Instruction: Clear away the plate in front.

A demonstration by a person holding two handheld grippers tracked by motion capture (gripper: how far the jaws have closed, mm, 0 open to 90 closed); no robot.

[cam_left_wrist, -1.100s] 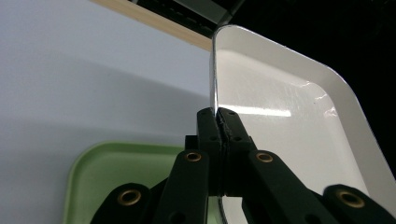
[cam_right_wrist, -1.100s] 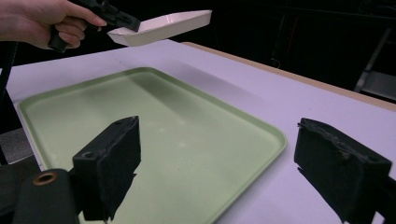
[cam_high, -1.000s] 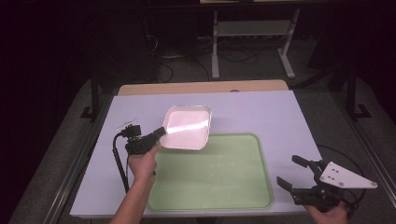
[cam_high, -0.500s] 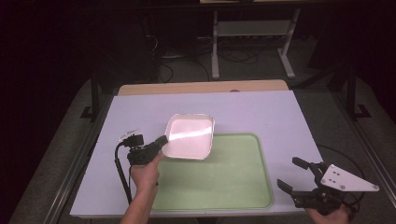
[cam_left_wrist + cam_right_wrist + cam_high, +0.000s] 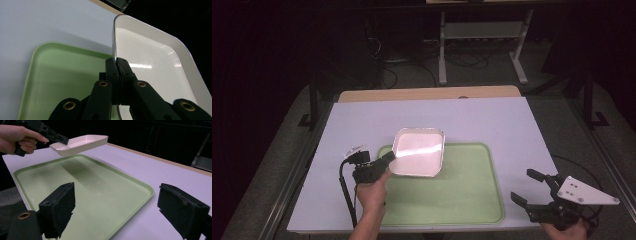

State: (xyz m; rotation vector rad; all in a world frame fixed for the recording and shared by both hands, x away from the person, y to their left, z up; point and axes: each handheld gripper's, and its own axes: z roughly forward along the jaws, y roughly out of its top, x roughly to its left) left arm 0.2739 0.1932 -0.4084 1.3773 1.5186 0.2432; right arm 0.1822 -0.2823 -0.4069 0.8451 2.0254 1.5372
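The white dish hangs in the air above the far left corner of the green tray, clear of its floor, and holds nothing. The left gripper has its fingers pinched on the dish's near rim. The tray lies flat on the desk, and it too is bare inside. The right gripper sits off the tray's near right corner, its fingers spread wide around nothing.

Pale lilac tabletop, wooden strip at far edge, metal shelf stand on dark floor
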